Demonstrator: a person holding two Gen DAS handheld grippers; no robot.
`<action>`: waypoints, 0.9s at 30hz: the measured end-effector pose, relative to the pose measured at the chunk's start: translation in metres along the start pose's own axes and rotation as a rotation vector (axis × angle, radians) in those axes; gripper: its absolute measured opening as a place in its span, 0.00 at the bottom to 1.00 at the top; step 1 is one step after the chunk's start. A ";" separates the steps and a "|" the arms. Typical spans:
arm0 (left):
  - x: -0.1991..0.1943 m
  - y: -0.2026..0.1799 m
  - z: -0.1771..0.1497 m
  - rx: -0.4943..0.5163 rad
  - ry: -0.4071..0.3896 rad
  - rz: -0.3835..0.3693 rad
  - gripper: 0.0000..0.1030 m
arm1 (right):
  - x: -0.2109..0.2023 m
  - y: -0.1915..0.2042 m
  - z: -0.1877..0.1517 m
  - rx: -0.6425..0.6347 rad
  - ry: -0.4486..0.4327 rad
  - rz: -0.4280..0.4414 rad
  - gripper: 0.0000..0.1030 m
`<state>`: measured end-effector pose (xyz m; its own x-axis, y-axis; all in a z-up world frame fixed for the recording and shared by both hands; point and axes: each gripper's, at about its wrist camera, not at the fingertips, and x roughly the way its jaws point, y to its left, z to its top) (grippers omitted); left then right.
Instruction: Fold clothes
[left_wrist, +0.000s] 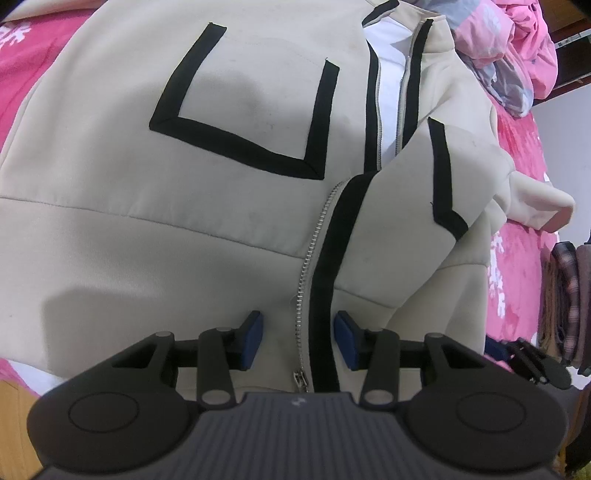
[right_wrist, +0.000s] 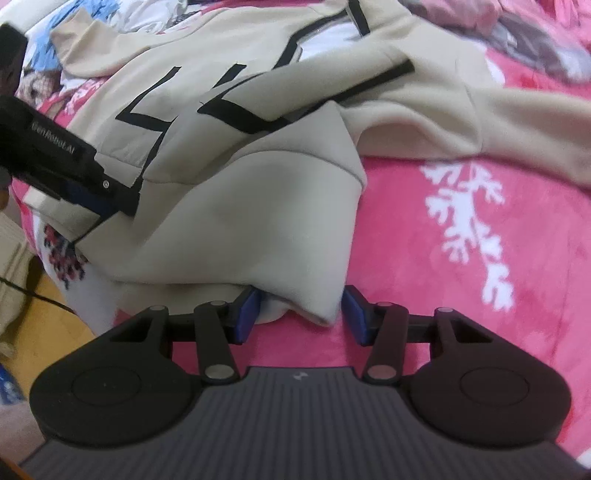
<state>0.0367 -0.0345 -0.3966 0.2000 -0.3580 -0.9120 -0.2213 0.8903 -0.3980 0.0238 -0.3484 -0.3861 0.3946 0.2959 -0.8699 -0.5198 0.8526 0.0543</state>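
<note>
Blue pads of the left gripper stand apart, pinching nothing, over the zipper and black trim of the cream jacket spread beneath them. Jaws of the right gripper are likewise spread, the jacket's hem corner lying loose between them, unpinched. Beyond and beside both lies the pink snowflake blanket; a folded-over sleeve stretches away to the right.
</note>
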 end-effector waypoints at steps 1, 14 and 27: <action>0.000 0.000 0.000 0.001 0.001 -0.001 0.43 | -0.002 -0.001 0.000 -0.021 -0.017 -0.031 0.46; -0.004 0.001 -0.005 0.048 -0.002 -0.035 0.58 | -0.038 -0.024 0.022 -0.040 -0.069 -0.086 0.05; -0.007 -0.006 -0.006 0.128 0.020 -0.027 0.64 | -0.075 -0.032 -0.029 0.330 0.195 -0.071 0.04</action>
<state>0.0307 -0.0395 -0.3883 0.1844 -0.3868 -0.9035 -0.0926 0.9084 -0.4078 -0.0106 -0.4103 -0.3368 0.2528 0.1711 -0.9523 -0.2120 0.9701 0.1181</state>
